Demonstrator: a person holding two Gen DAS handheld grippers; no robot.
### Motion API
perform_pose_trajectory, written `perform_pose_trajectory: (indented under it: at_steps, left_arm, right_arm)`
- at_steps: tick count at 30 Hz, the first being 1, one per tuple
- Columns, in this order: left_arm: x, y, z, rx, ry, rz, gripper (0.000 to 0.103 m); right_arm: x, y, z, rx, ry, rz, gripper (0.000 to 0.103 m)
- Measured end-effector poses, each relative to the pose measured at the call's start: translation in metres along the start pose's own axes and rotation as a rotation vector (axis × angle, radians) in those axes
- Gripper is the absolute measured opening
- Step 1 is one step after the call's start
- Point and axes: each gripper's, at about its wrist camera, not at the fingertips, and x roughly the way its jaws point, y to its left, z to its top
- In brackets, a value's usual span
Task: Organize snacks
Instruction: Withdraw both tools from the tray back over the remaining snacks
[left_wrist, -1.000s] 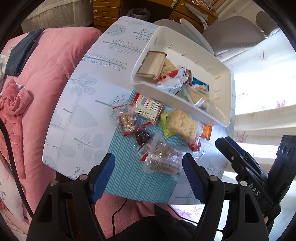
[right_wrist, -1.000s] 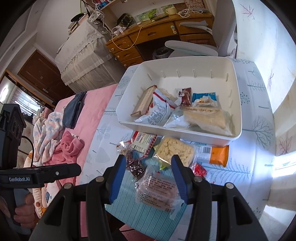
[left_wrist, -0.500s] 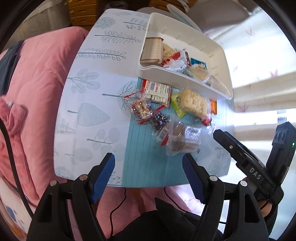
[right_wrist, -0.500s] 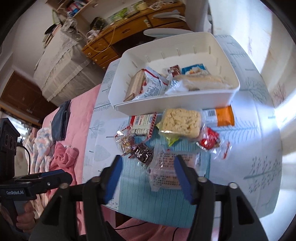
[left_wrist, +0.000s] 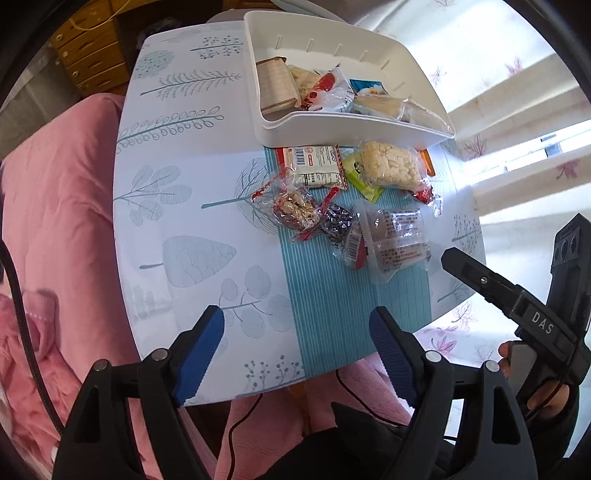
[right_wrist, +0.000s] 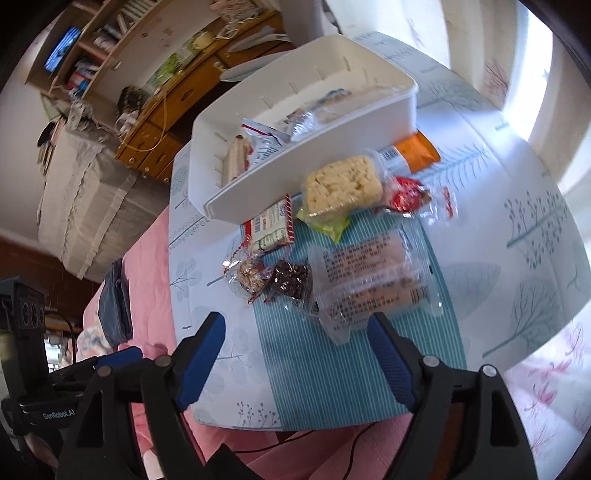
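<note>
A white bin (left_wrist: 354, 127) (right_wrist: 314, 147) at the table's far side holds several snack packs. In front of it, loose snacks lie on a teal striped mat (left_wrist: 332, 295) (right_wrist: 332, 350): a clear-wrapped brown cake (left_wrist: 397, 240) (right_wrist: 369, 280), a puffed rice cracker (left_wrist: 388, 164) (right_wrist: 341, 184), a white barcode pack (left_wrist: 314, 166) (right_wrist: 271, 225), a nut pack (left_wrist: 293, 208) (right_wrist: 249, 275), a dark pack (left_wrist: 338, 223) (right_wrist: 291, 278), a red candy (right_wrist: 406, 194) and an orange pack (right_wrist: 413, 153). My left gripper (left_wrist: 295, 339) is open and empty over the table's near edge. My right gripper (right_wrist: 295, 339) is open and empty, near the clear-wrapped cake.
The small table (left_wrist: 177, 177) has a leaf-print cloth. Pink bedding (left_wrist: 55, 221) lies to the left and below. A wooden dresser (right_wrist: 177, 107) and a chair stand behind the table. The right gripper's body (left_wrist: 517, 310) shows at the right of the left wrist view.
Both grippers have pulled back and up from the snacks toward the table's near edge. The views have tilted. Both stay open and empty. The snacks have not moved.
</note>
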Motion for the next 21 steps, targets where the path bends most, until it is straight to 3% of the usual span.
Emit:
perform_pose_trajectory:
  at_steps: [13,21]
  left_arm:
    - [0.037,0.002,0.011,0.119,0.033,0.004,0.088]
    - [0.059,0.002,0.028,0.145,0.036,0.068,0.090]
  right_arm:
    - [0.016,-0.038,-0.006,0.250,0.038,0.015,0.082]
    - [0.042,-0.063,0.003,0.413,0.101,0.044,0.082]
